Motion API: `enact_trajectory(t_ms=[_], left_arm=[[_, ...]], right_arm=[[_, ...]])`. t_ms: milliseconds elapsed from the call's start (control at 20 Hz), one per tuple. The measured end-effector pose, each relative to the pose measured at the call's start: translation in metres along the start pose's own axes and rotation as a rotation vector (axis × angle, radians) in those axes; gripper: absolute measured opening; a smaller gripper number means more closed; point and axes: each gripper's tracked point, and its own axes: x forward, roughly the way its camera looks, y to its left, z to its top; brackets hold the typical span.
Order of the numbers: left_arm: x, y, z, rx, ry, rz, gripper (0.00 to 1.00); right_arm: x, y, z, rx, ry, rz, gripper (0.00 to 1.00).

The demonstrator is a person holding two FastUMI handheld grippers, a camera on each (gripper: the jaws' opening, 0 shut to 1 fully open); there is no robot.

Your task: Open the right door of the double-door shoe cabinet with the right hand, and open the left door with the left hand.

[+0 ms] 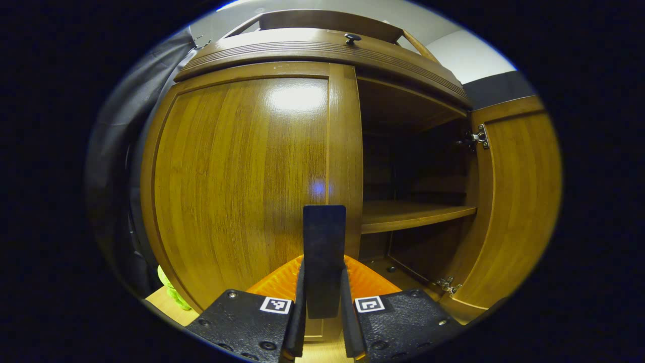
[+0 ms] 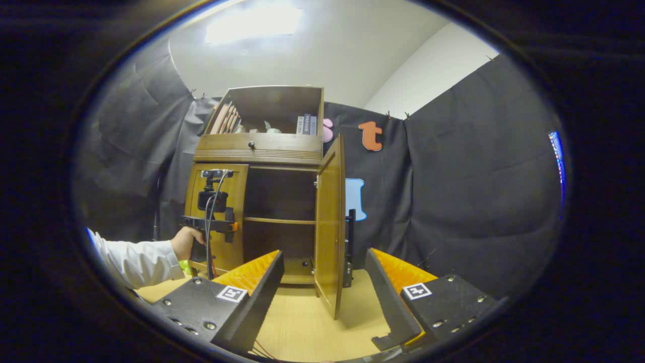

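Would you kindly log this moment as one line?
right brown wooden door: open | left brown wooden door: closed | left gripper: shut on handle | right gripper: open

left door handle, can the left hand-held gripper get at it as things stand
Probably yes: the left hand-held gripper already has its fingers closed around the handle of the shut left door, with nothing between them.

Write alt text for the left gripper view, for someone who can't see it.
The left gripper is shut on the dark vertical handle of the closed left door of a wooden shoe cabinet. Beside it the right door stands swung open, showing a bare inner shelf.
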Motion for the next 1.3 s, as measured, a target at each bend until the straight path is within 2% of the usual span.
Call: enact_trajectory(t_ms=[50,150,250,400,550,750,800,900,1000,1050,1300], left_arm=[[-0.004,0.000,0.001,0.003,-0.006,0.004,0.32],[-0.017,0.000,-0.002,0.013,-0.013,0.017,0.32],[-0.023,0.001,-0.003,0.023,-0.004,0.023,0.32],[-0.034,0.002,-0.003,0.024,0.006,0.004,0.32],[-0.050,0.003,-0.003,0.028,0.015,-0.020,0.32],[-0.072,0.007,0.000,0.030,0.018,-0.034,0.32],[-0.077,0.008,-0.002,0.033,0.022,-0.037,0.32],[-0.089,0.012,0.000,0.037,0.026,-0.045,0.32],[-0.101,0.015,0.000,0.042,0.030,-0.053,0.32],[-0.105,0.017,0.001,0.047,0.029,-0.057,0.32],[-0.126,0.026,0.001,0.064,0.032,-0.067,0.32]], right_arm=[[0.002,0.006,-0.004,0.013,0.021,0.014,0.94],[0.005,0.012,-0.012,-0.011,0.052,0.019,0.96],[0.006,0.010,-0.016,-0.062,0.074,0.008,0.94],[0.006,0.025,-0.023,-0.084,0.103,0.032,0.96],[0.006,0.031,-0.019,-0.070,0.099,0.055,0.99],[0.000,0.034,-0.014,-0.089,0.091,0.061,0.94],[-0.001,0.038,-0.011,-0.086,0.087,0.067,0.99],[-0.001,0.042,-0.010,-0.084,0.085,0.075,0.96],[0.000,0.040,-0.011,-0.096,0.089,0.064,0.94],[0.000,0.039,-0.011,-0.097,0.090,0.061,0.96],[-0.003,0.038,-0.005,-0.077,0.081,0.057,0.96]])
